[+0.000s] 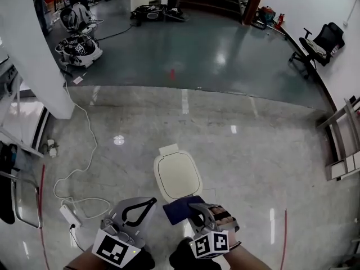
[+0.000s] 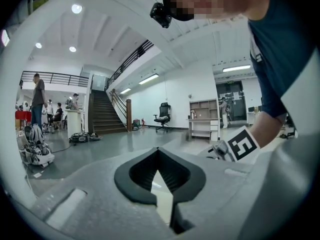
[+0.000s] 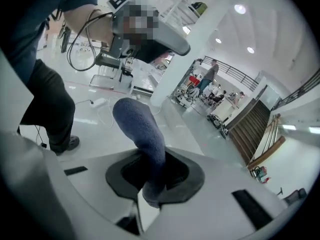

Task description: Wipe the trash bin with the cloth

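I note the trash bin (image 1: 178,176) standing on pale floor straight ahead, lid down. Only its top shows; the walls are hidden from above. The dark blue cloth (image 1: 183,210) overlaps the bin's near edge, but I cannot confirm contact. My right gripper (image 1: 198,209) is clamped on the cloth, one fold rising out of the jaws. My left gripper (image 1: 147,202) sits just left of the bin, jaws together, holding nothing. Open floor surrounds the bin. A white cable (image 1: 84,151) and power strip (image 1: 70,215) lie well to the left.
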Tool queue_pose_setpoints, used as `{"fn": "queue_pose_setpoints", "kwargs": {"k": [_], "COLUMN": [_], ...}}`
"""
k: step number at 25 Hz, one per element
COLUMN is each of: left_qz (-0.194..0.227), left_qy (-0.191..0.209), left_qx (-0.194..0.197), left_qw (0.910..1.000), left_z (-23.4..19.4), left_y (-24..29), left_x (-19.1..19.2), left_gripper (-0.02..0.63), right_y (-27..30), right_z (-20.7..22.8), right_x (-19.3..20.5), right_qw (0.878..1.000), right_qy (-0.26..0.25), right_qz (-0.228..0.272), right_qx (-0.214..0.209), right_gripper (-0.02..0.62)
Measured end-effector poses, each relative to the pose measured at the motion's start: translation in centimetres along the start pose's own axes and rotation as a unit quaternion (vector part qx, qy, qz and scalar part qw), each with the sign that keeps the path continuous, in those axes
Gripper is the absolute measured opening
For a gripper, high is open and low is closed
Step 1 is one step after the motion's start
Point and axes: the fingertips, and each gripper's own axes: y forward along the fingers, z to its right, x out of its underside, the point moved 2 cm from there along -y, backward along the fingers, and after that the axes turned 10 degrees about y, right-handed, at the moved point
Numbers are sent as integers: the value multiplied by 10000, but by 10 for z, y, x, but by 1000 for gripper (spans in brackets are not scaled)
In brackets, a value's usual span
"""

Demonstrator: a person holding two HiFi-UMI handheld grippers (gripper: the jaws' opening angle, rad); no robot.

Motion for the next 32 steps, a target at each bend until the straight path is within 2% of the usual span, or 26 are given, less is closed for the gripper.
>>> {"fn": "queue_pose_setpoints", "kwargs": {"k": [7, 10, 16, 20, 26, 29, 32], "left_qz": [189, 49, 146, 229, 513, 534, 584], "left_qy": [7, -315, -446, -344, -144, -108, -61], "left_qx": [-280, -401, -586, -633, -554, -479, -406], "left_qw": [9994, 9987, 9972, 9971, 9970, 9974, 9975], "left_z": [-33, -43, -50, -51, -38, -35, -28], "left_y": [-50, -71, -97, -106, -124, -133, -141], "left_x": [-166, -227, -322, -354, -376, -382, -386], "left_gripper": [5, 5, 5, 5, 5, 5, 5], "right_y": [-135, -192, -284, -328, -369, -376, -381], "right_z": [35, 58, 96, 117, 117, 107, 97], "right_x": [-116, -165, -218, -246, -264, -270, -280], "right_qw": [9905, 9843, 9695, 9581, 9297, 9227, 9208], "right_qy": [1287, 1637, 2205, 2488, 3100, 3263, 3245], "right_qz": [401, 604, 1006, 1398, 1983, 2045, 2155], "right_qx": [-278, -280, -368, -231, -144, -170, -191], "right_gripper": [51, 51, 51, 51, 51, 51, 51]}}
